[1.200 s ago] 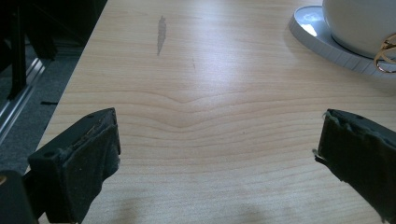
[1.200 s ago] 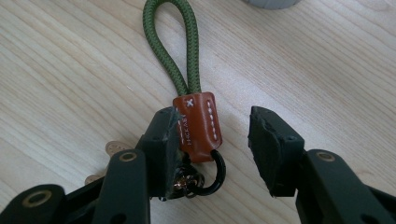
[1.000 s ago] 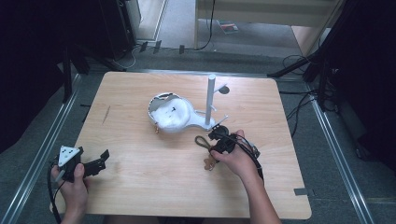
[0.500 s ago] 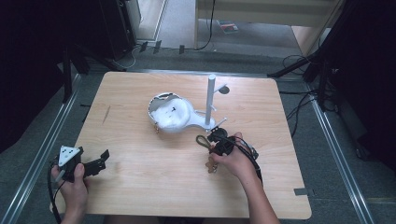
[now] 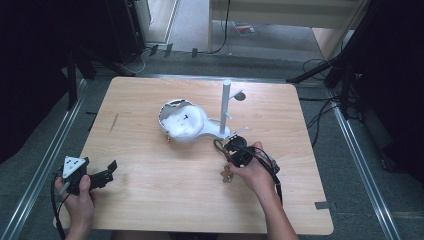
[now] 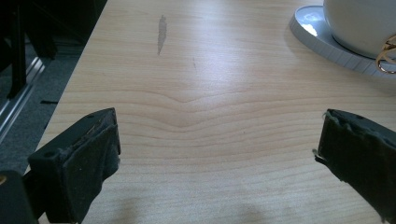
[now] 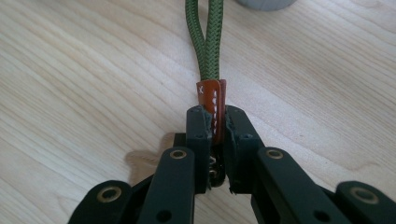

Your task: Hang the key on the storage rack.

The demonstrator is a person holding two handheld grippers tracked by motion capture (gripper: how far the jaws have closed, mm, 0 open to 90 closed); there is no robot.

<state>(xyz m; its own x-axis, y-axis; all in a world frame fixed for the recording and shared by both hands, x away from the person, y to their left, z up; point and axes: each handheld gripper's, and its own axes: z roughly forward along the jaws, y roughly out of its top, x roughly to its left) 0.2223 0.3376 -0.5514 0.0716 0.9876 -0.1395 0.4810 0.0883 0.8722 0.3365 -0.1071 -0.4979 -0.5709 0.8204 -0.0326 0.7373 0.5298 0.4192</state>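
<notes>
A green cord loop (image 7: 205, 42) ends in a brown leather tab (image 7: 212, 100). My right gripper (image 7: 215, 116) is shut on that tab, just above the wooden table (image 7: 70, 70). From above, the right gripper (image 5: 234, 150) sits right of the table's centre, the cord (image 5: 219, 145) pointing toward a white stand. A small tan piece (image 5: 226, 175) lies beside the hand. My left gripper (image 5: 102, 175) rests near the front left corner, its jaws wide open. Between its pads (image 6: 79, 163) there is only bare wood.
A white stand has an upright pole (image 5: 226, 102) and a rounded white dish (image 5: 182, 122) on its base, at the table's centre. A small gold ring (image 6: 386, 56) hangs at the dish's rim (image 6: 327, 39). Metal rails (image 5: 45, 165) and cables border the table.
My right hand has drifted slightly toward the near edge, still holding the tab. The left gripper has not moved.
</notes>
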